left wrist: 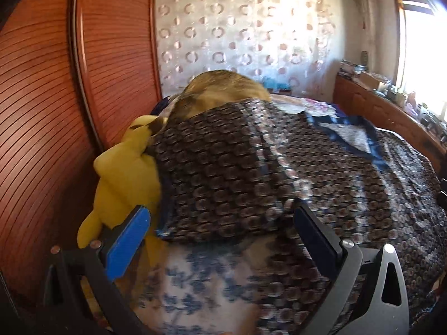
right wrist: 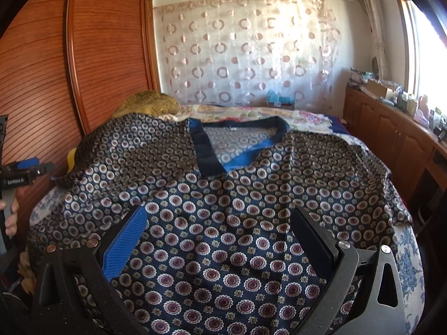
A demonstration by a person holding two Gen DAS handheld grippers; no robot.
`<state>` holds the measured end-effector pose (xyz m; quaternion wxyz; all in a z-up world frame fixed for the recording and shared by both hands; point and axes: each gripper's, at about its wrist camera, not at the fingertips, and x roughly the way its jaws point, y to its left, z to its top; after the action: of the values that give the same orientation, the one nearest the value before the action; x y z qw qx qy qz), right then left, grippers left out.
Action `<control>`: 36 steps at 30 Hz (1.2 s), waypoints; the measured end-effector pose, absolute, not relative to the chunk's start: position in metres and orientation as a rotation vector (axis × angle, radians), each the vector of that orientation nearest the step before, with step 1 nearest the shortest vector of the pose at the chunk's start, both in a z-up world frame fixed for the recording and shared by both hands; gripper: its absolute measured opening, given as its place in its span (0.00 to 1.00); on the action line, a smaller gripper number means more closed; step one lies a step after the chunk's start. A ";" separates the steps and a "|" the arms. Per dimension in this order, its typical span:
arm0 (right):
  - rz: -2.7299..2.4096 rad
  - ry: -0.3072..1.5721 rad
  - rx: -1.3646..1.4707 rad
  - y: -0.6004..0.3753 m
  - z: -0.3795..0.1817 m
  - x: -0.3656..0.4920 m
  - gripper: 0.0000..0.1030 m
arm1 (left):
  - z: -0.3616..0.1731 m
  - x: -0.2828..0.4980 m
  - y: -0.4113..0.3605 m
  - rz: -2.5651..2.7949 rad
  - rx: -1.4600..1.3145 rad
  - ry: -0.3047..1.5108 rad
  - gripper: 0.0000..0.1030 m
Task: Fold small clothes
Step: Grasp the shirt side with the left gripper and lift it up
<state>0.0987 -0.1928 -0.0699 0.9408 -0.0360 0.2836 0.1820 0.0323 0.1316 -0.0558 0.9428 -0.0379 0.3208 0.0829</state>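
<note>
A patterned shirt [right wrist: 237,223] lies spread over the bed [right wrist: 408,251]; both the left gripper [left wrist: 220,223] and the right gripper [right wrist: 220,229] have jaws apart, holding nothing.

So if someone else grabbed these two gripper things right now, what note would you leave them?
Left gripper: jaws open, holding nothing, over the garment's left edge beside a yellow plush toy.
Right gripper: jaws open, empty, above the lower front of the garment.
Patterned garment: spread on the bed, blue V-neck collar at the far end. Its left sleeve lies draped over a heap by the wardrobe.
Done: the garment looks laid out, mostly flat; no fold visible.
Left: probably bring the sleeves in, then fold the body.
</note>
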 end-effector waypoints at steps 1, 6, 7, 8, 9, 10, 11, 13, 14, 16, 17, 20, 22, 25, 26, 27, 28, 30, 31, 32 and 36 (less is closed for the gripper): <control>0.371 0.583 -0.077 -0.193 -0.072 0.099 1.00 | -0.058 0.034 0.136 0.171 -0.079 0.663 1.00; 0.363 0.600 -0.119 -0.189 -0.080 0.105 1.00 | -0.074 0.048 0.165 0.186 -0.100 0.750 1.00; 0.355 0.598 -0.130 -0.188 -0.080 0.106 1.00 | -0.076 0.050 0.173 0.181 -0.114 0.757 1.00; 0.346 0.595 -0.142 -0.189 -0.080 0.107 1.00 | -0.078 0.051 0.177 0.179 -0.126 0.768 1.00; 0.342 0.596 -0.143 -0.190 -0.081 0.109 1.00 | -0.081 0.054 0.184 0.170 -0.146 0.787 1.00; 0.343 0.600 -0.138 -0.191 -0.081 0.111 1.00 | -0.085 0.057 0.190 0.155 -0.162 0.804 1.00; 0.343 0.609 -0.129 -0.193 -0.083 0.113 1.00 | -0.087 0.060 0.193 0.145 -0.172 0.819 1.00; 0.346 0.619 -0.116 -0.195 -0.086 0.114 1.00 | -0.096 0.069 0.201 0.134 -0.200 0.870 1.00; 0.346 0.617 -0.114 -0.195 -0.086 0.114 1.00 | -0.099 0.071 0.205 0.132 -0.210 0.883 1.00; 0.342 0.613 -0.114 -0.196 -0.087 0.114 1.00 | -0.108 0.076 0.212 0.116 -0.246 0.918 1.00; 0.340 0.610 -0.114 -0.196 -0.087 0.113 1.00 | -0.110 0.076 0.211 0.107 -0.253 0.929 1.00; 0.329 0.599 -0.118 -0.195 -0.086 0.111 1.00 | -0.124 0.077 0.214 0.048 -0.295 0.958 0.96; 0.324 0.592 -0.122 -0.195 -0.085 0.110 1.00 | -0.129 0.076 0.215 0.004 -0.339 0.955 0.89; 0.322 0.580 -0.127 -0.194 -0.085 0.108 1.00 | -0.132 0.077 0.216 -0.070 -0.407 0.944 0.76; 0.319 0.579 -0.129 -0.194 -0.085 0.108 1.00 | -0.132 0.077 0.216 -0.079 -0.411 0.938 0.75; 0.319 0.579 -0.129 -0.194 -0.085 0.108 1.00 | -0.129 0.077 0.218 -0.081 -0.410 0.933 0.69; 0.319 0.577 -0.129 -0.194 -0.085 0.107 1.00 | -0.128 0.077 0.217 -0.092 -0.407 0.924 0.57; 0.317 0.578 -0.128 -0.193 -0.085 0.108 1.00 | -0.122 0.074 0.214 -0.096 -0.381 0.908 0.44; 0.317 0.577 -0.127 -0.193 -0.085 0.108 1.00 | -0.118 0.073 0.210 -0.079 -0.350 0.900 0.33; 0.316 0.576 -0.126 -0.193 -0.085 0.107 1.00 | -0.114 0.072 0.206 -0.081 -0.330 0.896 0.28; 0.307 0.573 -0.136 -0.192 -0.085 0.106 1.00 | -0.103 0.066 0.191 -0.002 -0.183 0.879 0.09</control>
<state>0.1059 -0.1916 -0.0846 0.9454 -0.0670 0.2814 0.1505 0.0664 0.1909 -0.1033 0.9009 -0.0886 0.4250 -0.0007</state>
